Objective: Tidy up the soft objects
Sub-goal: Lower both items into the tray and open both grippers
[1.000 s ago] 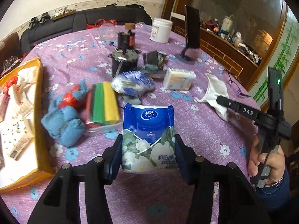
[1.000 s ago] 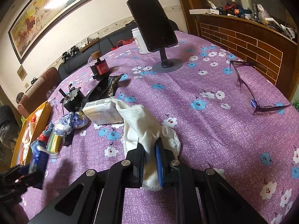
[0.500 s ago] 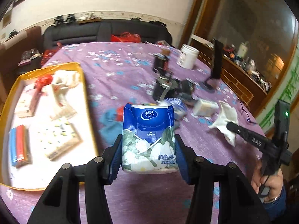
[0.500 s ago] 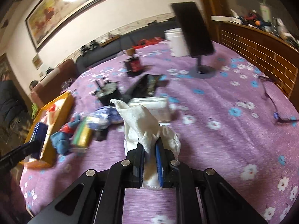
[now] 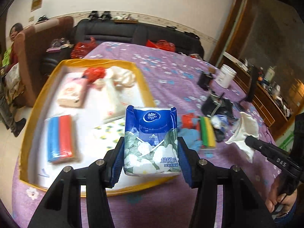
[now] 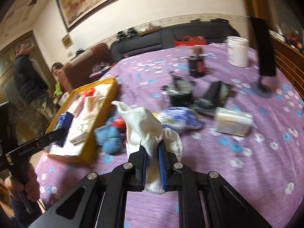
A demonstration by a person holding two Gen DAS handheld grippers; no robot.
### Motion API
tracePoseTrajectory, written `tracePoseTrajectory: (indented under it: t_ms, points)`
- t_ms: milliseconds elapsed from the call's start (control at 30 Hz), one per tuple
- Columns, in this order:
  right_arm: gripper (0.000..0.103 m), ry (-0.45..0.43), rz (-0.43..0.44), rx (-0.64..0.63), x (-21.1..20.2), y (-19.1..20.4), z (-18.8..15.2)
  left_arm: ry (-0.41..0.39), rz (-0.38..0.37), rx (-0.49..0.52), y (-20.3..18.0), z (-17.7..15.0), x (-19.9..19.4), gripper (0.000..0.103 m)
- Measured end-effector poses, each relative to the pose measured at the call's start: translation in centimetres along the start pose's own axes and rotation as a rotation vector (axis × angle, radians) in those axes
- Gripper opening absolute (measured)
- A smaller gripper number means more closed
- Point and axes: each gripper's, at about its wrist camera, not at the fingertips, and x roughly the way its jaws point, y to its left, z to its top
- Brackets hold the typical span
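My left gripper [image 5: 150,158] is shut on a blue Vinda tissue pack [image 5: 151,142] and holds it above the near edge of the yellow-rimmed tray [image 5: 141,79]. The tray holds a pink pack [image 5: 73,93], a blue and red sponge pack [image 5: 59,138], a white cloth [image 5: 123,77] and other soft items. My right gripper [image 6: 152,159] is shut on a white cloth [image 6: 144,125], lifted above the purple tablecloth; it also shows in the left wrist view [image 5: 244,130]. A blue plush toy [image 6: 110,138] and a green-yellow sponge pack [image 5: 208,133] lie beside the tray.
On the table stand a white jar [image 6: 237,51], a phone on a stand [image 6: 263,57], a dark bottle [image 6: 197,64], a black gadget [image 6: 180,91], a white tissue pack [image 6: 233,121] and a blue-white bag [image 6: 180,119]. A sofa and two people are beyond the table.
My left gripper has carried the tissue pack left, from over the table to over the tray. My right gripper has swung left with the cloth, toward the tray side.
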Motion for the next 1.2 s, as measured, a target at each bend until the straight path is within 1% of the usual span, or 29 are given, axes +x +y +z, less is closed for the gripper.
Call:
tracePoseTrajectory:
  t_ms: [233, 467, 600, 700, 833, 1033, 1200]
  points:
    - [0.013, 0.003, 0.065, -0.088, 1.5, 4.9, 2.2, 0.006, 0.038, -0.055, 3.3, -0.8, 0.0, 0.051]
    - [0.013, 0.014, 0.120, -0.166, 4.0, 10.1, 4.5, 0.023, 0.046, -0.086, 5.3, -1.6, 0.6, 0.051]
    - [0.013, 0.049, 0.158, -0.205, 6.8, 13.2, 5.7, 0.027, 0.051, -0.084, 5.6, -1.8, 1.0, 0.051]
    - [0.013, 0.098, 0.187, -0.225, 9.7, 15.4, 6.3, 0.027, 0.058, -0.083, 6.0, -1.9, 1.1, 0.051]
    - [0.013, 0.146, 0.200, -0.248, 13.1, 17.5, 6.5, 0.026, 0.061, -0.070, 6.1, -2.1, 1.0, 0.051]
    - [0.013, 0.197, 0.190, -0.291, 17.8, 19.8, 6.8, 0.028, 0.076, -0.037, 5.8, -2.4, 0.9, 0.051]
    - [0.013, 0.217, 0.204, -0.289, 19.9, 20.6, 7.5, 0.027, 0.078, -0.036, 5.9, -2.4, 1.0, 0.051]
